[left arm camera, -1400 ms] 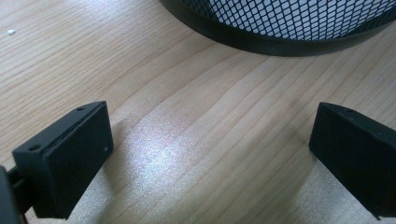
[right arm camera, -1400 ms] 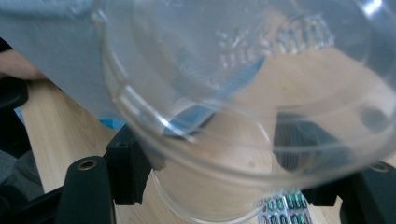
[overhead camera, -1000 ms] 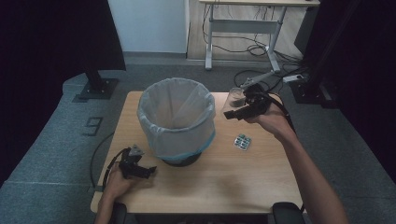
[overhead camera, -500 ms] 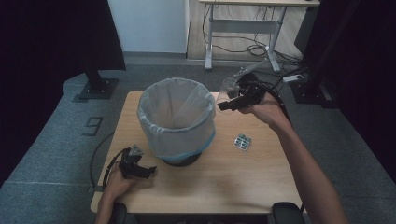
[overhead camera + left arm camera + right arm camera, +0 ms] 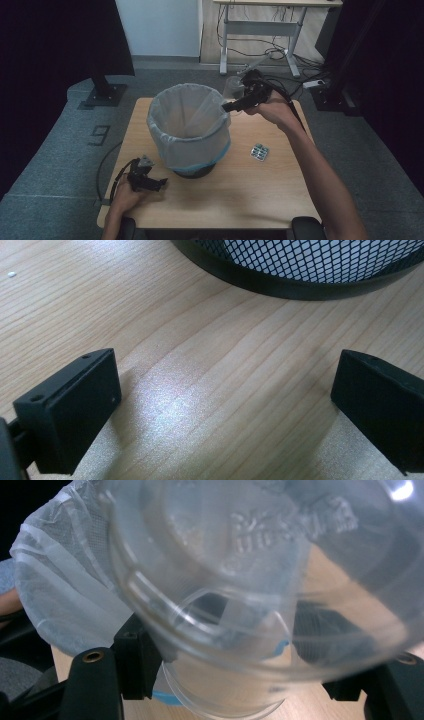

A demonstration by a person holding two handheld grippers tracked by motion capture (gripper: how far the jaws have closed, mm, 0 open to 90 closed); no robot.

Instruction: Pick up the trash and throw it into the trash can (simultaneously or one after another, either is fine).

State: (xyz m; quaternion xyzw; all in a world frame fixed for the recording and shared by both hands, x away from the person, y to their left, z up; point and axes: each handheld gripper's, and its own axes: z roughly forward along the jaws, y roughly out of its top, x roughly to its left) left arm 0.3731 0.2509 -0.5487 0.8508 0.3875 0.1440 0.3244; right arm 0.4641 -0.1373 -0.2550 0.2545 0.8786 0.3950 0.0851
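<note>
The right tongs (image 5: 231,106) are up at the far right rim of the bin, pinching a clear plastic cup (image 5: 234,89). In the right gripper view the cup (image 5: 260,595) is huge and close, its see-through wall squeezed between the two black jaws, one pressing from the left and one from the right. The cup is lifted off the desk and tipped. It sits just beside the bin's rim, over the far right edge, with the white liner showing through the plastic.

The bin is a black mesh wastebasket (image 5: 190,131) standing in the middle of the wooden desk (image 5: 260,195), lined with a white bag (image 5: 167,107) folded out over the rim. The bag's blue band runs around the outside, low on the right.

Over on the near left, the left tongs (image 5: 161,183) lie low at the desk, near the basket's foot, a hand wrapped around the body. Spread wide, they are: the left gripper view shows bare wood grain between the two jaws, nothing in them, and the basket's black base ring and mesh (image 5: 320,270) curve across the top, just ahead.

On the desk to the right of the basket, a small blister pack (image 5: 260,152) lies flat, well apart from both tongs. The right forearm stretches above that side of the desk.
</note>
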